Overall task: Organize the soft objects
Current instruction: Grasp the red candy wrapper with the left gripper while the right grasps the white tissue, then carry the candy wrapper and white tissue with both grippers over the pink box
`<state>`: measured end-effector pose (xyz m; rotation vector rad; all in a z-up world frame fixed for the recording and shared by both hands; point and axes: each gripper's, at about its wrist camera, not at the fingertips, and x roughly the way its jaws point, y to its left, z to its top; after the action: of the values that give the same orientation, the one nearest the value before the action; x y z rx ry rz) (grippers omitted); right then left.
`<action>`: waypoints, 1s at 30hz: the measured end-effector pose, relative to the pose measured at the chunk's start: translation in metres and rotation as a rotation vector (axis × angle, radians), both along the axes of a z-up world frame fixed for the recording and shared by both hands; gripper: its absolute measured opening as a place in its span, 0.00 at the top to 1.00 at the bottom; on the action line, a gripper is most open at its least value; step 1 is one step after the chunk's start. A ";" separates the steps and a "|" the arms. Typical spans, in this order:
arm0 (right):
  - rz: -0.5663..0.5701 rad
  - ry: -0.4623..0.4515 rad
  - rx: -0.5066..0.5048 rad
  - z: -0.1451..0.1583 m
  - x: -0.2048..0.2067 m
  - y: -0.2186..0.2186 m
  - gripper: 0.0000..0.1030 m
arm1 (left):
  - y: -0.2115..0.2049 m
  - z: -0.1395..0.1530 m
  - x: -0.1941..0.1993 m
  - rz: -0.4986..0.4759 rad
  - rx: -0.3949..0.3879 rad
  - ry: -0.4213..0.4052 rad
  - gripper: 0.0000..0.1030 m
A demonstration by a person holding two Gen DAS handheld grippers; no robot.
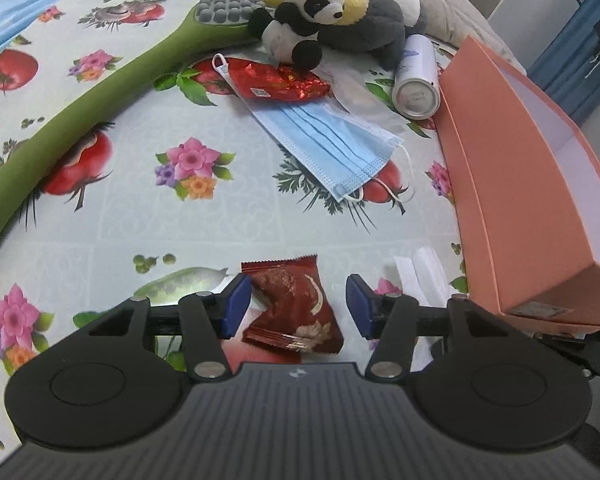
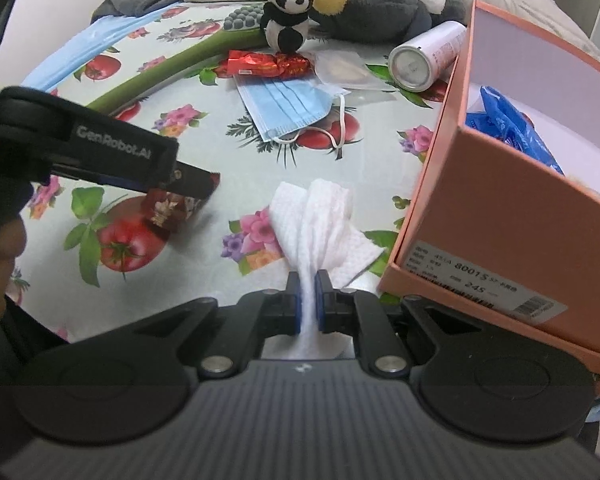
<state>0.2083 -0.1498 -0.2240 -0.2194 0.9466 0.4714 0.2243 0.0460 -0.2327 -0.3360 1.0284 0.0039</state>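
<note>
A dark red snack packet (image 1: 300, 312) lies on the flowered cloth between the blue pads of my left gripper (image 1: 298, 292). The left pad is at its edge and a gap shows at the right pad, so the gripper is open. In the right wrist view that gripper (image 2: 196, 184) hovers low over the same packet (image 2: 166, 212). My right gripper (image 2: 308, 280) is shut on a crumpled white wipe (image 2: 320, 216), which fans out ahead of the pads beside the orange box (image 2: 500, 200). A blue plastic bag (image 2: 508, 128) lies inside the box.
At the far end sit a panda toy (image 1: 312, 20), a grey plush (image 1: 364, 28), a red foil pack (image 1: 280, 84), a blue face mask (image 1: 332, 148) and a white can (image 1: 416, 80). A green massage stick (image 1: 80, 120) curves along the left. The orange box (image 1: 512, 200) walls the right.
</note>
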 end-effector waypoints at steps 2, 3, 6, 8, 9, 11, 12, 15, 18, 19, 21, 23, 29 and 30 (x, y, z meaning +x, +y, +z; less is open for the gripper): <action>0.006 -0.006 0.003 0.002 0.000 0.001 0.89 | -0.004 -0.001 0.002 -0.018 0.015 0.006 0.57; 0.009 -0.010 0.004 0.003 0.000 0.001 0.89 | -0.005 -0.001 0.003 -0.022 0.019 0.005 0.58; 0.010 -0.019 -0.004 0.005 -0.001 0.001 0.89 | -0.009 0.004 0.001 -0.043 0.048 -0.003 0.68; 0.002 -0.021 -0.002 0.008 -0.002 -0.001 0.89 | -0.009 0.010 -0.002 -0.054 0.047 -0.016 0.70; -0.001 -0.023 0.002 0.010 -0.003 -0.002 0.89 | -0.009 0.013 -0.004 -0.057 0.044 -0.024 0.70; -0.007 -0.032 0.006 0.015 -0.005 -0.002 0.89 | -0.009 0.021 -0.007 -0.067 0.053 -0.041 0.71; -0.008 -0.038 0.009 0.018 -0.006 -0.002 0.89 | -0.008 0.025 -0.009 -0.069 0.054 -0.048 0.71; -0.009 -0.068 0.024 0.032 -0.009 -0.001 0.89 | -0.005 0.040 -0.015 -0.068 0.042 -0.077 0.71; -0.015 -0.109 0.031 0.048 -0.013 -0.002 0.89 | -0.003 0.060 -0.021 -0.070 0.034 -0.105 0.71; -0.019 -0.117 0.042 0.053 -0.014 -0.004 0.89 | -0.002 0.067 -0.023 -0.074 0.037 -0.115 0.71; -0.028 -0.133 0.062 0.063 -0.017 -0.007 0.89 | -0.002 0.079 -0.026 -0.083 0.043 -0.133 0.71; -0.035 -0.150 0.092 0.074 -0.019 -0.011 0.89 | -0.003 0.092 -0.028 -0.094 0.048 -0.150 0.71; -0.049 -0.240 0.150 0.113 -0.026 -0.022 0.89 | -0.011 0.129 -0.035 -0.107 0.028 -0.226 0.71; -0.051 -0.267 0.146 0.121 -0.027 -0.023 0.89 | -0.013 0.134 -0.036 -0.109 0.023 -0.239 0.71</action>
<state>0.1810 -0.1730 -0.1034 -0.1220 0.6523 0.4494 0.1882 0.0331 -0.0987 -0.2526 0.8083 -0.1196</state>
